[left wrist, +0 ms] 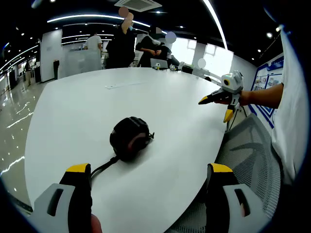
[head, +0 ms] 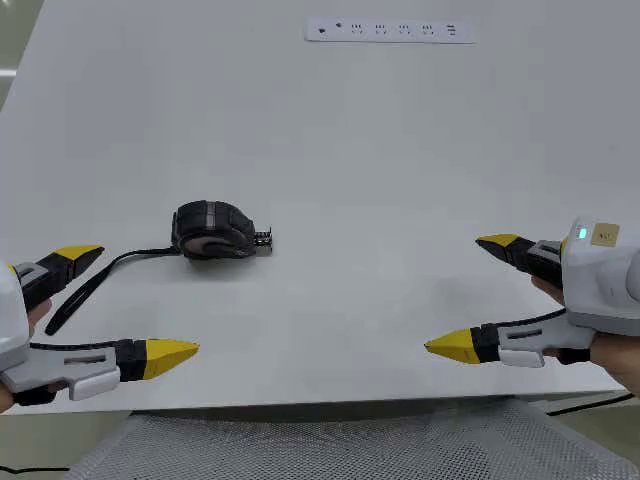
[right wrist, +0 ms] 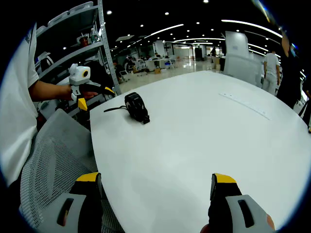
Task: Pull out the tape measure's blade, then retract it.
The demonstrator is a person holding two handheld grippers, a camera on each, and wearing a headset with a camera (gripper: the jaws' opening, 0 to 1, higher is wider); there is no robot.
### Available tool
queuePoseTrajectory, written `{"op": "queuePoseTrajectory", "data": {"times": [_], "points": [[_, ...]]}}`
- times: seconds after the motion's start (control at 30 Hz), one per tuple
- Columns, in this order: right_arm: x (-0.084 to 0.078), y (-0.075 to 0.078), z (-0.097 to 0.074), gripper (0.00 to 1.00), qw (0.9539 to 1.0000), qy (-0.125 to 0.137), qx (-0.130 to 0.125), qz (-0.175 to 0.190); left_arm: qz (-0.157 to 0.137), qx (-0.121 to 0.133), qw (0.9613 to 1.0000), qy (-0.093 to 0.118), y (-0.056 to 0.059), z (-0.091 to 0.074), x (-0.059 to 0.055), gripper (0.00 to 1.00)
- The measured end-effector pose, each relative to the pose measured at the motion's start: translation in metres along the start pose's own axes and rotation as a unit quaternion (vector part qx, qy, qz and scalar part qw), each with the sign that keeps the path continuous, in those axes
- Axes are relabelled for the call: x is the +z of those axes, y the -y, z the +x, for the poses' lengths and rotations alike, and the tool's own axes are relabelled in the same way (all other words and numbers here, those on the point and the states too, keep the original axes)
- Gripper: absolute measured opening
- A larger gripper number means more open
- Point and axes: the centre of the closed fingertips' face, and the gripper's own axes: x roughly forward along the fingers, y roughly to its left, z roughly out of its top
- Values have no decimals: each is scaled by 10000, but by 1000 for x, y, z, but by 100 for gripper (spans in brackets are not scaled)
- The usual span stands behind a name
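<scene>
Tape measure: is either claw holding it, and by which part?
Nothing is held: left claw and right claw are open, and the tape measure lies free on the table.

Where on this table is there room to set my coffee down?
Nearly everywhere. The widest bare stretch lies between the tape measure and the right gripper, running back to the power strip. The near left is tighter: the strap trails from the tape measure towards the left gripper.
</scene>
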Motion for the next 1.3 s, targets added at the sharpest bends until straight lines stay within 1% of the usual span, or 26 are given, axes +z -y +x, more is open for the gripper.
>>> {"op": "queuePoseTrajectory", "data": {"times": [0.13, 0.27, 0.33, 0.37, 0.4, 0.43, 0.5, 0.53, 0.57, 0.6, 0.7, 0.77, 0.9, 1.07, 1.3], "points": [[0, 0, 0, 92, 10000, 5, -10, -6, -15, -12, 10000, 2, 1, 0, 0, 96], [2, 1, 0, 95, 10000, 56, -30, -18, -38, -17, 10000, -16, 1, 1, 0, 96], [2, 1, 0, 94, 10000, 61, -27, 2, 1, 13, 10000, -5, -1, 0, 0, 96], [2, 0, 0, 94, 10000, 68, -23, 8, -37, 6, 10000, -26, -1, 0, -1, 94], [2, 0, 0, 94, 10000, 72, -19, 11, -71, -23, 10000, -46, 0, 0, -2, 90], [3, 0, 0, 93, 9999, 100, -20, -26, -56, -77, 10000, -11, 2, 0, 0, 84], [4, -1, 1, 91, 9999, 128, 27, -10, -68, -36, 10000, -25, 0, 0, -1, 86], [3, -1, 1, 90, 9999, 116, 19, -11, -85, -71, 9999, -55, 1, 1, -2, 85], [3, 0, 2, 90, 9999, 106, -1, -34, -70, -69, 9999, -51, 1, 1, -2, 84], [2, 0, 3, 90, 9999, 96, 39, -17, -9, -1, 10000, -36, -1, 1, -1, 84], [2, 1, 5, 89, 10000, 75, 44, -31, -31, -27, 10000, -34, 0, 2, 0, 82], [4, 1, 7, 90, 10000, 72, 48, -36, 17, -32, 10000, -50, -1, 3, 1, 81], [7, 3, 10, 91, 9999, 60, 68, -73, 51, -56, 9999, -72, -3, 6, 1, 80], [11, 4, 18, 91, 9998, 37, 161, -143, 125, -135, 9998, -103, -5, 11, 4, 81], [18, 3, 32, 91, 9991, -20, 304, -297, 367, -250, 9988, -206, -10, 23, 9, 80]]}}
